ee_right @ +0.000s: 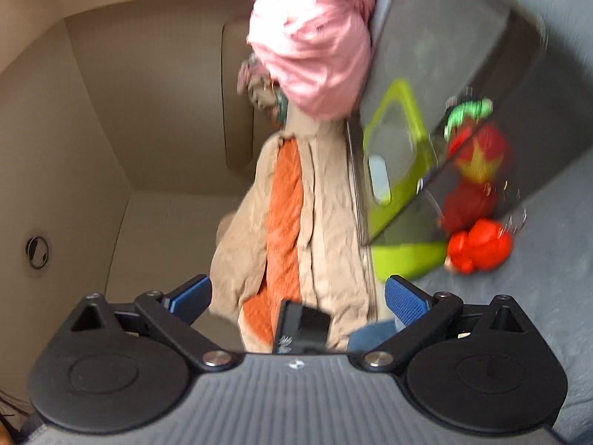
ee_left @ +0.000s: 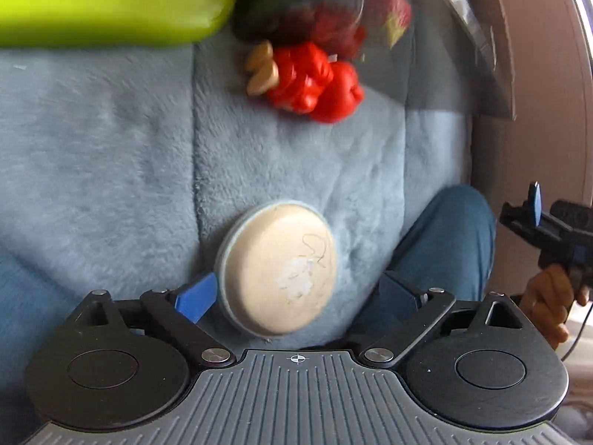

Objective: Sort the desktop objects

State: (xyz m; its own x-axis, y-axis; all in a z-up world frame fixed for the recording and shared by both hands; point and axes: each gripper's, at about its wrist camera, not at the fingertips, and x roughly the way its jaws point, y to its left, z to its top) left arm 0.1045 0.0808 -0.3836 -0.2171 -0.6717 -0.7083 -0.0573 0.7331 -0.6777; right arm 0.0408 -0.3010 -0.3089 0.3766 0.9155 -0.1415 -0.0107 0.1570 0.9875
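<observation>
In the left wrist view my left gripper [ee_left: 296, 296] is open. A round beige disc [ee_left: 278, 267] with a scuffed face lies on the blue plush cover [ee_left: 111, 167] between its fingers, next to the left blue pad [ee_left: 196, 296]. A red toy figure [ee_left: 315, 78] with tan hands lies farther ahead by a dark glossy panel that mirrors it. The right gripper [ee_left: 535, 204] shows at the right edge, held by a hand. In the right wrist view my right gripper [ee_right: 296, 296] is open, with a small black object [ee_right: 302, 328] low between its fingers. The red toy [ee_right: 478, 246] lies to its right.
A lime-green container [ee_left: 111, 0] stands at the back left; it also shows in the right wrist view [ee_right: 407, 259]. A jeans-clad leg [ee_left: 444, 237] lies at the right. Pink [ee_right: 311, 44] and tan-orange clothing [ee_right: 285, 222] hang in front of beige walls.
</observation>
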